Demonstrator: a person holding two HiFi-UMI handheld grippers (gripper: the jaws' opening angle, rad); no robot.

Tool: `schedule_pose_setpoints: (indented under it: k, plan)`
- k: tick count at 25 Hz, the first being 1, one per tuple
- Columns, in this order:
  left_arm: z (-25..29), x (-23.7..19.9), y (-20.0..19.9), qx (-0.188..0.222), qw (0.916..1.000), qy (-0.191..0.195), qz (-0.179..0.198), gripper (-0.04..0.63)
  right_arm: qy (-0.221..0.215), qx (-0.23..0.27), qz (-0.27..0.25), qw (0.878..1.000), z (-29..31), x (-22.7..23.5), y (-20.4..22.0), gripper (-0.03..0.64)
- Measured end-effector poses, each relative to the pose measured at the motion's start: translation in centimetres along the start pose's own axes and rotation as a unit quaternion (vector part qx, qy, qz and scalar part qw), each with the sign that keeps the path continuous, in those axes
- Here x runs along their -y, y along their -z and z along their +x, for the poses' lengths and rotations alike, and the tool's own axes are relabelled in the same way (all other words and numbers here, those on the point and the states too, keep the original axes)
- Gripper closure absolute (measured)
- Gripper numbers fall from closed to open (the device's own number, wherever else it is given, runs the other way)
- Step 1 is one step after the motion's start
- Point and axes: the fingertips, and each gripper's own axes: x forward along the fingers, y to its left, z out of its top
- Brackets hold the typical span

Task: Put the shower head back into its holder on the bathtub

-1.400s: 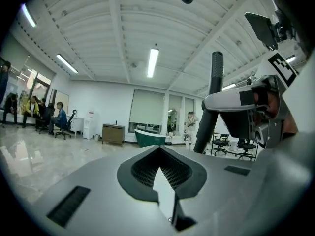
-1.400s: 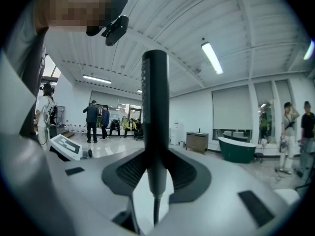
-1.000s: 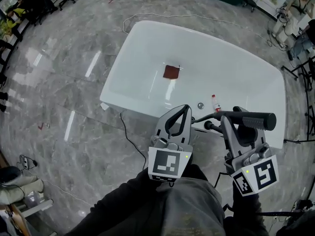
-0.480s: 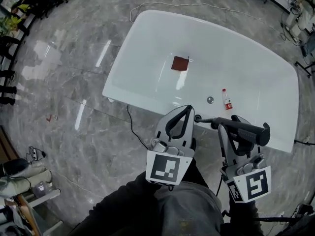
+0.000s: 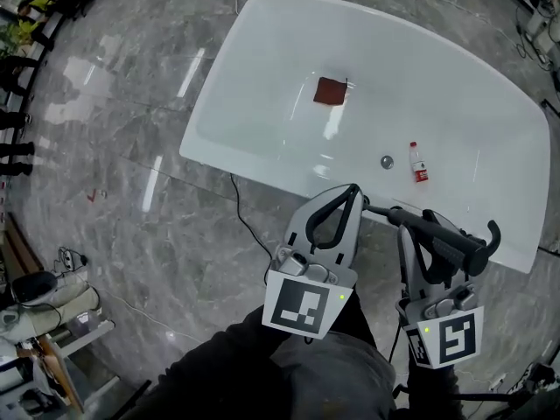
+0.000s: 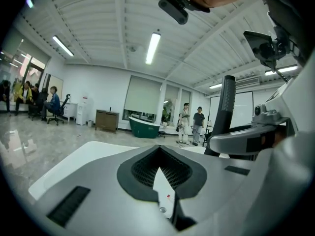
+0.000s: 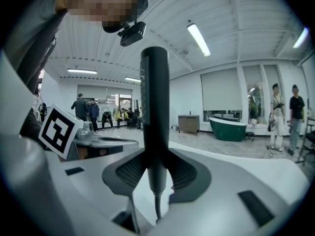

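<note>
Shower head (image 5: pixel 459 245) clamped crosswise in right gripper (image 5: pixel 418 226), tub (image 5: pixel 254 178) rim just ahead, likely for seating; left gripper (image 5: pixel 352 192) alongside, closed, empty.

- Left gripper (image 5: pixel 351 192): jaws shut tip to tip, nothing between them, pointing forward and away from the body.
- Right gripper (image 5: pixel 426 227): jaws clamped on the shower head (image 5: pixel 457 242), which lies crosswise.
- Both are level, side by side, close in front of the dark sleeves (image 5: pixel 229 370).

Floor around me was grey marble (image 5: pixel 114 173), glossy with glare. I noted white ribbed ceiling (image 6: pixel 98 28), tube lights (image 6: pixel 153 47) lit. Far wall: drawn blinds (image 6: pixel 143 96), brown cabinet (image 6: pixel 107 120), green tub (image 6: pixel 144 130).
</note>
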Motion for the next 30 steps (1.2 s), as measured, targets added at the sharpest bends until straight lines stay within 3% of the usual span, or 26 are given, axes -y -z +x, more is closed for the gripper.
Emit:
schedule_pose_setpoints:
  k: [12, 30]
  plan:
    - [1.7, -0.2, 3.7, -0.027, 0.9992, 0.02, 0.023, 0.592, 0.014, -0.015, -0.001, 1.0, 1.5, 0.3, 5.3, 0.477]
    - [3.4, -0.9, 8.5, -0.069, 0.9969, 0.035, -0.008, 0.592, 0.025, -0.056, 0.006, 0.998, 4.6, 0.7, 11.8, 0.477]
